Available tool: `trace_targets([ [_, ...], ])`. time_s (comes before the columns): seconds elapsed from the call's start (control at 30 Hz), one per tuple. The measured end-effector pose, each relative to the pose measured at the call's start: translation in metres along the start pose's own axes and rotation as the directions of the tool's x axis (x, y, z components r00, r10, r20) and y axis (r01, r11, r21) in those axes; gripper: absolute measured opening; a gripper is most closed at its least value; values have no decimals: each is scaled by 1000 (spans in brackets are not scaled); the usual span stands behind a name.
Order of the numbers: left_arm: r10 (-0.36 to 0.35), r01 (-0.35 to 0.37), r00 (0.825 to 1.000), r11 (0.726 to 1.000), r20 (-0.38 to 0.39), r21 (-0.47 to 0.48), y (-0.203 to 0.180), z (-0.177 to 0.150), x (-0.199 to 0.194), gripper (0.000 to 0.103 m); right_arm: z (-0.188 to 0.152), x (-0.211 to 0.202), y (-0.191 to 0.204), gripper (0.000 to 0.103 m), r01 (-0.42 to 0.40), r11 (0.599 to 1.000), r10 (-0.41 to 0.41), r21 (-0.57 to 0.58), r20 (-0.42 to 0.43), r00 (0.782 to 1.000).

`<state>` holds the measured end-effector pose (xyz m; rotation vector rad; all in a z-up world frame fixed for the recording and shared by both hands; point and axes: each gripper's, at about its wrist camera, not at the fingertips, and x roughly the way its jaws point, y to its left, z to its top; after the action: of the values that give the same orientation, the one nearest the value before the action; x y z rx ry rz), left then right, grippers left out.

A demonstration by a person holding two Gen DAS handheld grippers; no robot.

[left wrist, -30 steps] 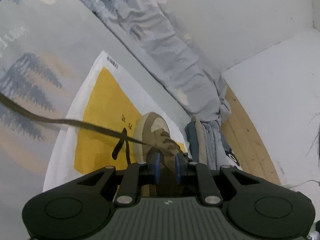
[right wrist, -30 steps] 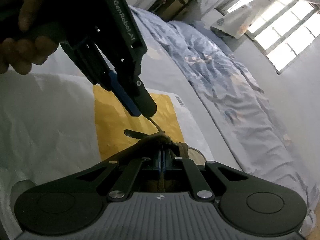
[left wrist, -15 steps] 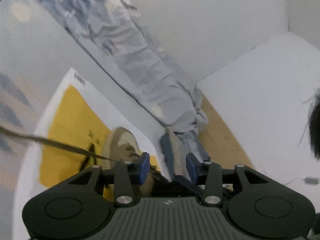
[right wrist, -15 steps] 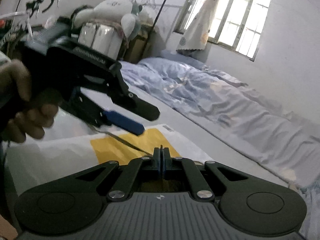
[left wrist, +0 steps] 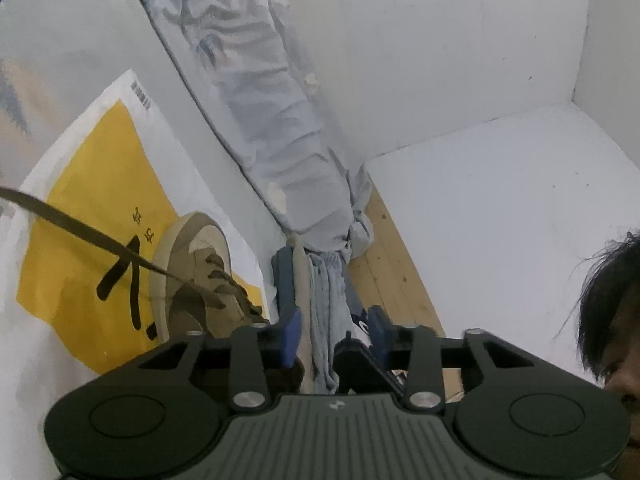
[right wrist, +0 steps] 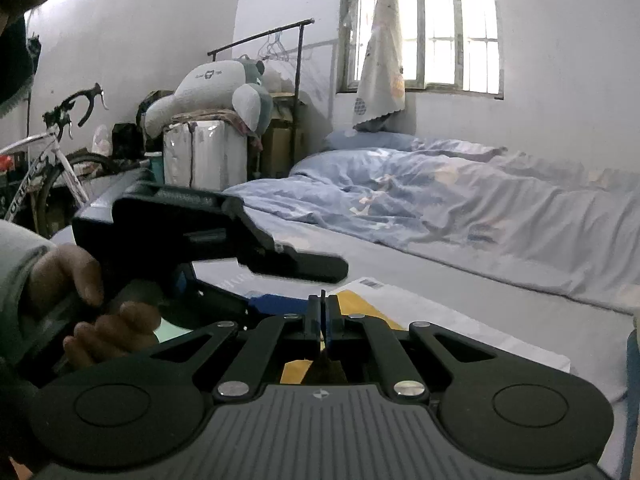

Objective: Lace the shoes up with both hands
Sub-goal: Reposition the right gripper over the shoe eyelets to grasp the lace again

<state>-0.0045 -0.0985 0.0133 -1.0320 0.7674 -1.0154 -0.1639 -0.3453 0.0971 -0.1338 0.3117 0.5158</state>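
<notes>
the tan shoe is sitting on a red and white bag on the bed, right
Not quite. The tan shoe sits on a yellow and white bag, not a red one, on the bed. The left wrist view shows it.

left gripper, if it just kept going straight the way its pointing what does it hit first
Probably the bunched blue-grey cloth hanging off the bed edge, which sits right between the left gripper fingers, whose jaws are closing with nothing gripped. The shoe lies off to the left of that line. Depth is unclear.
</notes>
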Motion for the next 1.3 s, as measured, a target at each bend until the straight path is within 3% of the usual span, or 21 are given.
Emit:
trace_targets([
  [0.17,-13,13,1000,1000,11,-29,3,-1,-1,0,1,3,-1,1,-11,999,11,36,-6,1000],
  [0.5,-1,1,999,1000,47,-10,0,1,-5,0,-1,9,-2,2,-6,998,8,62,-37,999],
  [0.9,39,-42,999,993,25,108,-16,-3,-4,0,-3,15,3,4,16,999,-14,29,-79,997],
  [1.3,71,-74,997,989,21,131,-18,-3,-4,0,-3,16,8,1,24,1000,-22,18,-94,995],
])
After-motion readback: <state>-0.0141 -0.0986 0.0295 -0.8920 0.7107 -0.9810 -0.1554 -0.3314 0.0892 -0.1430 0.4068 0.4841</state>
